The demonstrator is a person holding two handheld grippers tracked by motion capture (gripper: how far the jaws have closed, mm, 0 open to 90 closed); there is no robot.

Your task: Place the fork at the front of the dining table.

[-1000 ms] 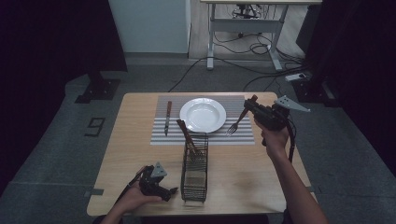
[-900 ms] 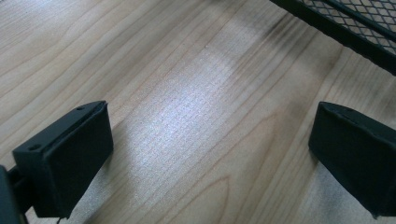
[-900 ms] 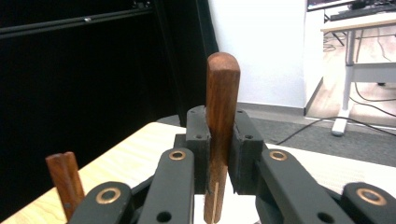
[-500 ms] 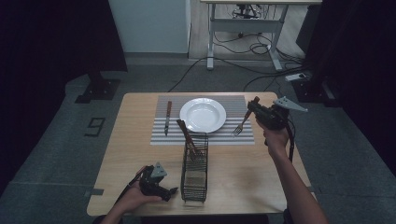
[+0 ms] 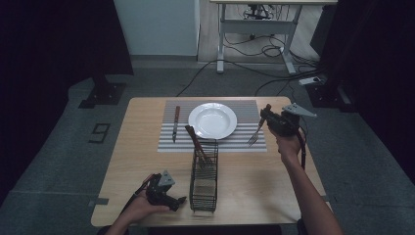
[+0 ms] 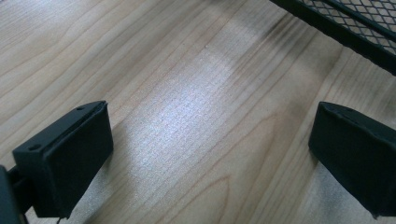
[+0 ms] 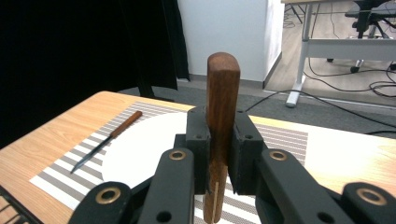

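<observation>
My right gripper (image 5: 266,119) is shut on a fork (image 5: 257,130) with a wooden handle (image 7: 222,93); the tines hang down over the right end of the striped placemat (image 5: 244,143), beside the white plate (image 5: 213,120). A wooden-handled knife (image 5: 175,122) lies on the mat left of the plate, also visible as the knife (image 7: 108,137) in the right gripper view. A black wire caddy (image 5: 203,175) stands on the table's front middle with a wooden-handled utensil (image 5: 195,142) leaning out of it. My left gripper (image 5: 182,200) rests low by the caddy's left side, its jaws open over bare wood (image 6: 205,121).
The wooden table (image 5: 137,161) has open room at its left and right front. The caddy's mesh edge (image 6: 345,28) lies just beyond the left gripper. Behind the table are a desk frame (image 5: 254,34) and floor cables (image 5: 279,73).
The right gripper has lowered slightly with the fork, bringing its tines nearer the placemat. The left gripper stays put.
</observation>
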